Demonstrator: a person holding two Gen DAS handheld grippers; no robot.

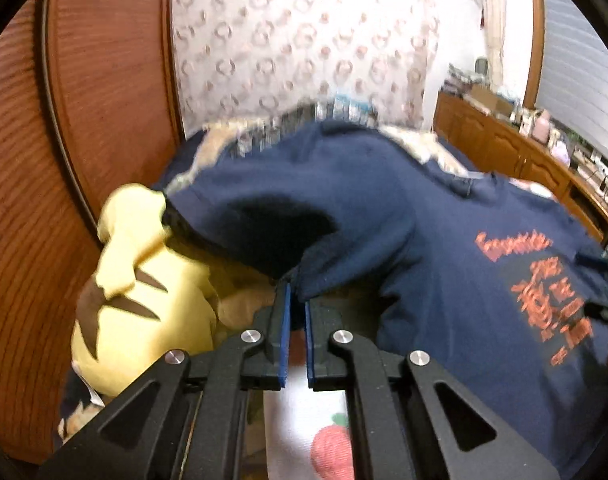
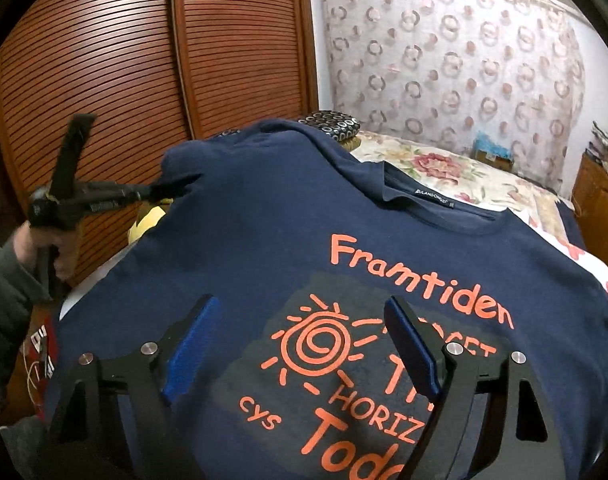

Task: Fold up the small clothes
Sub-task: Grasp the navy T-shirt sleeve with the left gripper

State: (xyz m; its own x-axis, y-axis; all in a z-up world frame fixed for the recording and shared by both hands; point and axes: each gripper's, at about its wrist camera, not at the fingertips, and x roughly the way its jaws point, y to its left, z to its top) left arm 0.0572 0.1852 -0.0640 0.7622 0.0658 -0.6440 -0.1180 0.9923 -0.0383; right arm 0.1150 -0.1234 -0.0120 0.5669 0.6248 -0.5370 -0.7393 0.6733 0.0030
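A navy T-shirt (image 2: 264, 220) with orange lettering and a sun print lies face up on the bed, collar toward the far side. My left gripper (image 1: 297, 292) is shut on the hem of its left sleeve (image 1: 264, 232), which is lifted off the bed and folds over toward the shirt's body. In the right wrist view the left gripper (image 2: 172, 188), held by a person's hand (image 2: 44, 244), pinches that sleeve at the shirt's left shoulder. My right gripper (image 2: 304, 308) hovers open over the chest print with nothing between its blue pads (image 2: 192, 344).
A yellow plush toy (image 1: 136, 300) lies left of the shirt, against the louvred wooden wardrobe doors (image 2: 124, 80). The floral bedsheet (image 2: 443, 164) and a patterned pillow (image 2: 335, 122) lie beyond the collar. A cluttered wooden cabinet (image 1: 503, 148) runs along the right. A red garment (image 2: 40, 352) lies at the near left.
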